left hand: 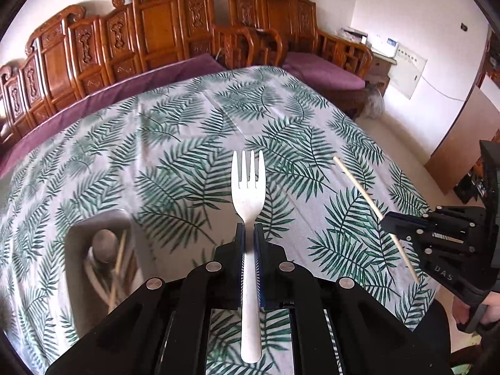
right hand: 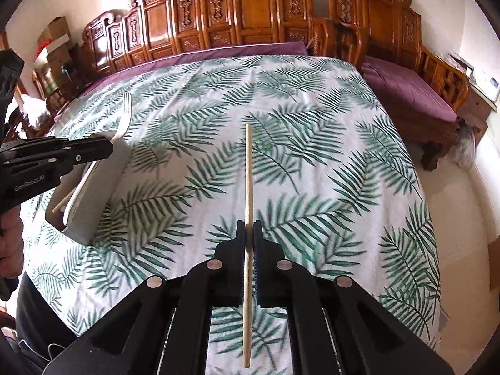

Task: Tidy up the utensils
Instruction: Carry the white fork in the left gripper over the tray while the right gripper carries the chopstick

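White fork (left hand: pixel 248 187) between left fingers (left hand: pixel 240 240); chopstick (right hand: pixel 248 206) between right

1. Tablecloth (left hand: pixel 193 118), white with green fern-leaf print, covers the whole table top; creases show near the far edge.
2. Carved wooden bench (right hand: pixel 250 9) runs along the far side of the table, tall panelled back, purple cushion (right hand: pixel 218 53) on its seat.
3. Second carved wooden chair (left hand: pixel 281 15) at the right corner, with its own purple seat cushion (left hand: pixel 325 72).
4. White wall box (left hand: pixel 409 72) on the right wall, cable running from it.
5. Cardboard boxes (right hand: pixel 56 34) stacked far left.
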### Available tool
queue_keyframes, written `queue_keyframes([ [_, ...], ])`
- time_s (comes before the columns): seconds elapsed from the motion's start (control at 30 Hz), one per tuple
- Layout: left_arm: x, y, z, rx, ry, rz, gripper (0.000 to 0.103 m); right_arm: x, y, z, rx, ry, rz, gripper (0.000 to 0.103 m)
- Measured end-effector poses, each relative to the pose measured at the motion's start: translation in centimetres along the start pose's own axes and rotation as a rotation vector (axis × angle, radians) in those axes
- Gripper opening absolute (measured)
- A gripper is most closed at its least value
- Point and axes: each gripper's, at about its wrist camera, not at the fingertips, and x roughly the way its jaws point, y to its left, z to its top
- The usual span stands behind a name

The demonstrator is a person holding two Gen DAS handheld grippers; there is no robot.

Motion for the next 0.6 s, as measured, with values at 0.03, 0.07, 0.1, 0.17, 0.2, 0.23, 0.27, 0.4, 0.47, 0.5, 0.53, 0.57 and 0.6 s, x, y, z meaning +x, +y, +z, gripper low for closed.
queue_keyframes([
  [0.03, -0.4, 0.4, -0.1, -0.004, -0.006, 0.0, 0.005, 0.0, 0.5, 0.2, -0.006, -0.002, 0.003, 0.006],
  [0.07, -0.7, 0.8, -0.2, -0.006, -0.01, 0.001, 0.005, -0.1, 1.0, 0.4, -0.014, -0.003, 0.006, 0.006],
  [0.1, -1.1, 1.2, -0.3, -0.009, -0.016, 0.004, 0.005, -0.1, 1.4, 0.5, -0.018, -0.004, 0.009, 0.006],
  [0.17, -1.7, 2.0, -0.5, -0.016, -0.025, 0.009, 0.005, -0.1, 2.6, 1.0, -0.033, -0.008, 0.015, 0.006],
  [0.2, -2.0, 2.4, -0.6, -0.021, -0.028, 0.012, 0.005, -0.1, 3.1, 1.1, -0.04, -0.009, 0.02, 0.006],
  [0.23, -2.3, 2.9, -0.8, -0.026, -0.031, 0.015, 0.005, 0.0, 3.5, 1.3, -0.046, -0.009, 0.023, 0.006],
  [0.27, -2.5, 3.3, -1.0, -0.031, -0.033, 0.017, 0.005, 0.0, 4.1, 1.5, -0.053, -0.01, 0.027, 0.006],
  [0.4, -3.3, 5.7, -1.6, -0.056, -0.043, 0.033, 0.005, 0.1, 6.0, 2.1, -0.079, -0.012, 0.042, 0.006],
  [0.47, -3.7, 6.6, -2.0, -0.067, -0.048, 0.043, 0.005, 0.1, 7.1, 2.4, -0.092, -0.012, 0.051, 0.006],
  [0.5, -3.8, 7.2, -2.1, -0.074, -0.05, 0.049, 0.005, 0.1, 7.5, 2.4, -0.098, -0.012, 0.054, 0.006],
  [0.53, -3.9, 7.8, -2.3, -0.08, -0.051, 0.054, 0.005, 0.2, 8.0, 2.6, -0.104, -0.012, 0.058, 0.006],
  [0.57, -4.0, 8.2, -2.5, -0.085, -0.052, 0.058, 0.005, 0.3, 8.5, 2.7, -0.111, -0.012, 0.062, 0.006],
  [0.6, -4.1, 8.8, -2.6, -0.091, -0.051, 0.063, 0.005, 0.3, 8.9, 2.8, -0.115, -0.011, 0.065, 0.006],
])
